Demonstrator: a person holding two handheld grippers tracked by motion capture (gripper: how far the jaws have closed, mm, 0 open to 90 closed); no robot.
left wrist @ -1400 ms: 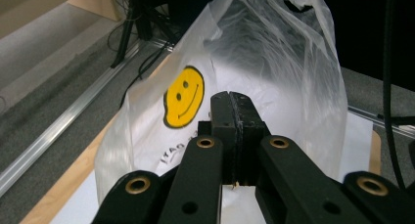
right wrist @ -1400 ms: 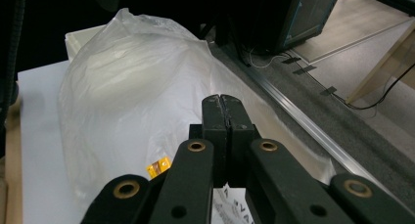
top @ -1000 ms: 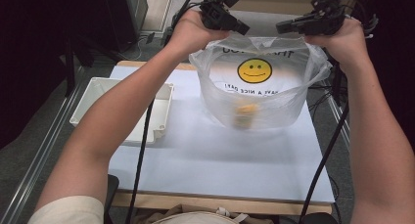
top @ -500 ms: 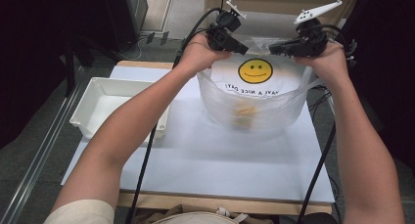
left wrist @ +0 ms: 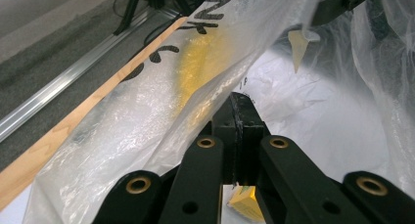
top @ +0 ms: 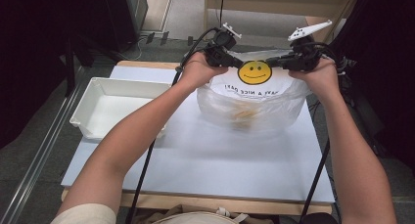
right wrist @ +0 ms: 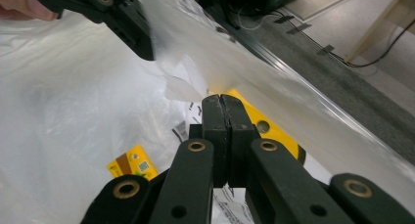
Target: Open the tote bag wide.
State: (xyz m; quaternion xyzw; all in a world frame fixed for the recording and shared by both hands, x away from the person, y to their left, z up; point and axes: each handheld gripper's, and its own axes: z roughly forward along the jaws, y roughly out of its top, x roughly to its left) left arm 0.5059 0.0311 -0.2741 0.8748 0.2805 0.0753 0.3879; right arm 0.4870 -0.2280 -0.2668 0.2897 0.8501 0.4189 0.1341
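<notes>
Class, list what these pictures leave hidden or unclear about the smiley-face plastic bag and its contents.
- Yellow packet in the plastic bag: a blur through the film in the high view; cut off by the tongs in the right gripper view.
- Bag print: upside down and too small in the high view.
- White tray: near corner hidden by the left forearm.

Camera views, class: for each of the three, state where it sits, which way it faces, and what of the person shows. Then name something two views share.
High view: above the person's side, looking forward and down on the table; both forearms, left gripper and right gripper.
Left gripper view: rides the left gripper, looking along shut jaws into the plastic bag.
Right gripper view: rides the right gripper, jaws shut on the bag; a fingertip at top left.
Shared: the bag's yellow smiley face.
</notes>
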